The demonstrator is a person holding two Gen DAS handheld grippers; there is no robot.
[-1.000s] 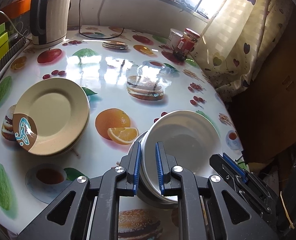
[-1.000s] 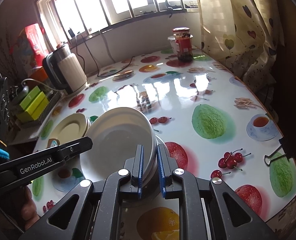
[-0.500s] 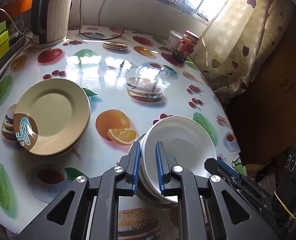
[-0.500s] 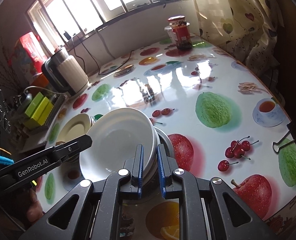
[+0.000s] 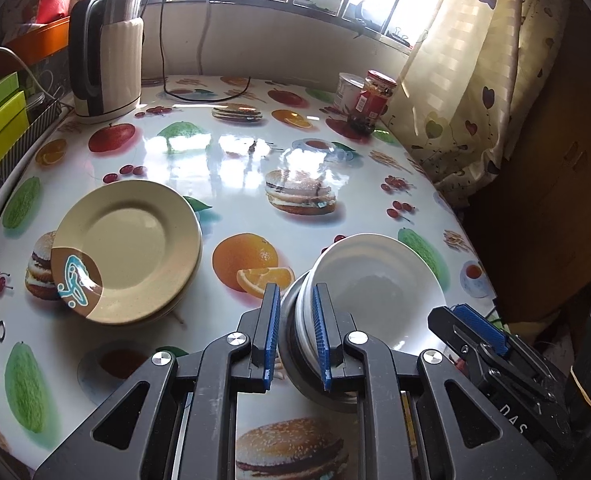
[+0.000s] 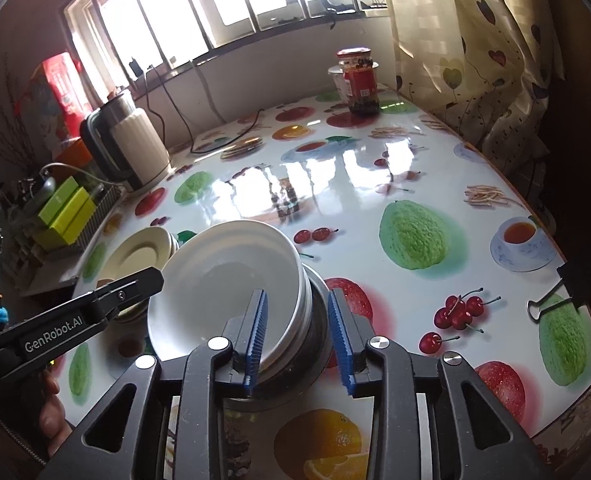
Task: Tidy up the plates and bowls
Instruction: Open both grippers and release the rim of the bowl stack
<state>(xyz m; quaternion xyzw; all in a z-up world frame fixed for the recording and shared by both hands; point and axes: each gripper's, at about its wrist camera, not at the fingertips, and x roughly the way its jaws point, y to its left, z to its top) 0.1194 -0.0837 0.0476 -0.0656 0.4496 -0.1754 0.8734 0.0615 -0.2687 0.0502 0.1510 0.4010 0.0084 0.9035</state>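
The stack of white ceramic bowls (image 5: 375,292) sits near the front edge of the bench (image 5: 235,160), resting on a dark round base. The left gripper (image 5: 295,336) straddles the stack's near-left rim: its right blue pad lies inside the top bowl and its left pad outside, with a sliver of gap on the outer side, so I cannot tell whether the pads still press on the rim. The right gripper (image 6: 299,340) meets the same white bowls (image 6: 223,284) from the other side. Its jaws have just been opening; the left pad lies over the inside of the top bowl near the rim, the right pad stands clear of the dark base, and the rim sits loosely between them, no longer pinched.

To the left of the bowls, apart from them, lies a stack of cream plates with a brown corner patch bearing a blue motif (image 5: 127,248).

The bench wears a glossy oilcloth printed with fruit, burgers and teacups. At its far side stand a cream electric kettle with a black handle (image 5: 107,52) and a red-lidded jar (image 5: 371,100) beside a white tub. A barred window runs behind, and a heart-patterned curtain (image 5: 475,60) hangs on the right.
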